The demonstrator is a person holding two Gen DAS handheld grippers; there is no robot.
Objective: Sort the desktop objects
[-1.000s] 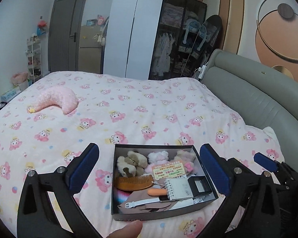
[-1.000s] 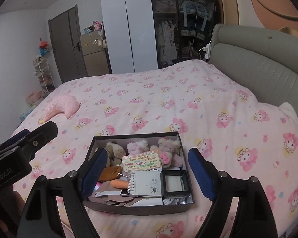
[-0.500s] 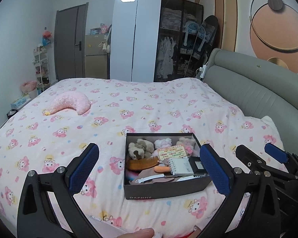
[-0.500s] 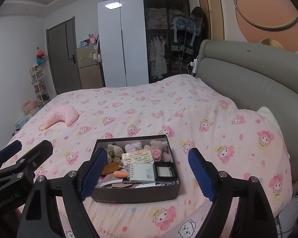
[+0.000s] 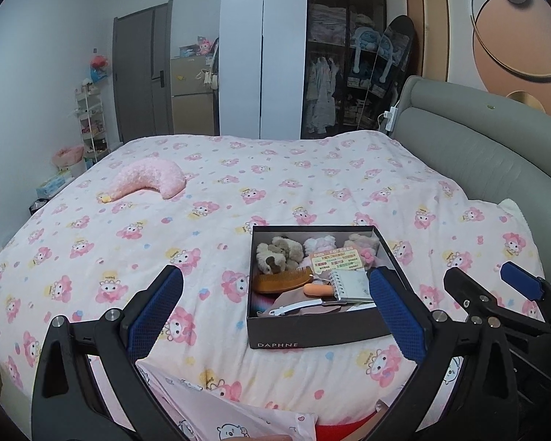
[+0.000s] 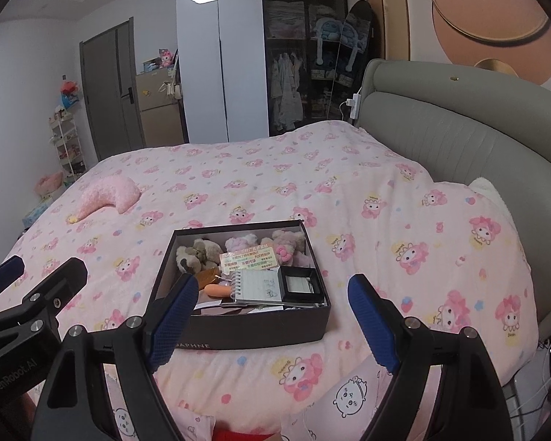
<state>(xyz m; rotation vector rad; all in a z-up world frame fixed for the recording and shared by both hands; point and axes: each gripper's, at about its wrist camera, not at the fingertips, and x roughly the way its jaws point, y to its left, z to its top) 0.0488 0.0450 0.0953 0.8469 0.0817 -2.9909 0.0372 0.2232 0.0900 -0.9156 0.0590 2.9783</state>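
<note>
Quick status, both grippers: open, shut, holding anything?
Left gripper: open, holding nothing, short of the box.
Right gripper: open, holding nothing, short of the same box.

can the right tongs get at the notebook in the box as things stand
Probably yes. The right tongs are open and empty, the box has no lid, and the notebook lies on top of the pile near the front wall, nothing over it. They are not yet over the box.
</note>
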